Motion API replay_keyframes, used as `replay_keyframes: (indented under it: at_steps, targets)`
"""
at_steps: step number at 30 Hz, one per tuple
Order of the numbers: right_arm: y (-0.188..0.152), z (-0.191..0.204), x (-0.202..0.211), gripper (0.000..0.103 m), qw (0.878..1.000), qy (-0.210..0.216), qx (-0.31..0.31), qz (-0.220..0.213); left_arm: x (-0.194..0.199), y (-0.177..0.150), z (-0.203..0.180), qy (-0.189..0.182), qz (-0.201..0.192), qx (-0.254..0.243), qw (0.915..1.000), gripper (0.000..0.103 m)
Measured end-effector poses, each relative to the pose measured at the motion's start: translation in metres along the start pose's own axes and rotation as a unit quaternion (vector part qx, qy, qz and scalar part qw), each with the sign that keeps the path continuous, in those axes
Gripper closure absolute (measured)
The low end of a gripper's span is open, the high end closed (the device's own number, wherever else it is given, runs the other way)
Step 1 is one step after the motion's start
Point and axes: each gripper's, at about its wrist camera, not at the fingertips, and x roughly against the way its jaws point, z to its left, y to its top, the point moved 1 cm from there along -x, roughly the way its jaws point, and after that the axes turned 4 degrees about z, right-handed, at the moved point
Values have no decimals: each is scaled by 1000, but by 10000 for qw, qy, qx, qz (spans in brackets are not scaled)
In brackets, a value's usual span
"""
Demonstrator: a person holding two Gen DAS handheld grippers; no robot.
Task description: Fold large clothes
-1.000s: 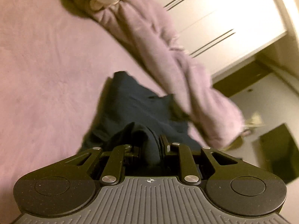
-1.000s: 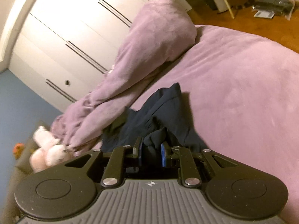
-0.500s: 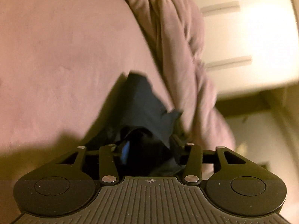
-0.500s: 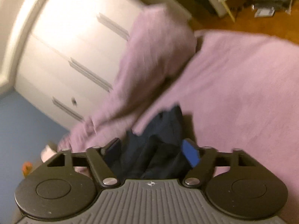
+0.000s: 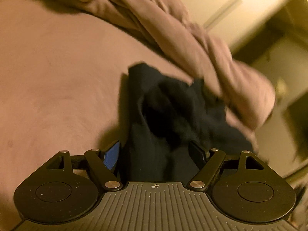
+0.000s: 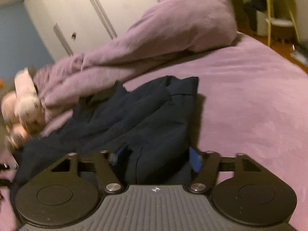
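Observation:
A dark navy garment (image 5: pixel 173 105) lies crumpled on the purple bed (image 5: pixel 57 67), against a rolled purple duvet (image 5: pixel 182 38). My left gripper (image 5: pixel 155 154) sits low over its near end. Its jaws are opening, and the fabric lies loosely between the blue pad (image 5: pixel 111 156) and the other finger. The right wrist view shows the same garment (image 6: pixel 134 111) spread in folds on the bed (image 6: pixel 250 96). My right gripper (image 6: pixel 156 158) straddles a bunched edge. Its jaws are closing around the cloth, and both blue pads (image 6: pixel 195 159) still show.
The duvet (image 6: pixel 173 28) runs along the far side of the garment. A pale plush toy (image 6: pixel 27 104) lies at its left end. White wardrobe doors (image 6: pixel 96 9) stand behind. A yellow chair (image 6: pixel 279 9) and floor clutter are at the far right.
Both grippers were shut on the garment a second ago and have let go; it now rests on the bed. Both hands sank and rolled. The right jaws opened wide, then narrowed.

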Motion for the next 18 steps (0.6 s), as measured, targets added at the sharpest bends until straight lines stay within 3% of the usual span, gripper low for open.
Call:
replay_keyframes:
  at_steps: [2,5,7,10,14,18]
  targets:
    - [-1,11,0,72,9995,-144,279,-49,-9,-5,-7,11,143,-268,9995,22]
    - [-4,23,9,87,9982,-323,450,-221,-13,-6,-13,195,180,-326,9991,33]
    - [-7,35,19,90,9957,-504,673,-394,-7,-7,-17,396,94,-294,9987,58]
    - [-7,46,38,91,9934,-509,794,-652,14,-8,-20,418,-84,-343,9985,80]
    - [2,48,63,91,9931,-313,614,-944,44,-2,-32,205,-417,-502,9977,84]
    - [13,53,63,91,9926,-385,550,-1009,53,8,-52,117,-662,-638,9957,84]
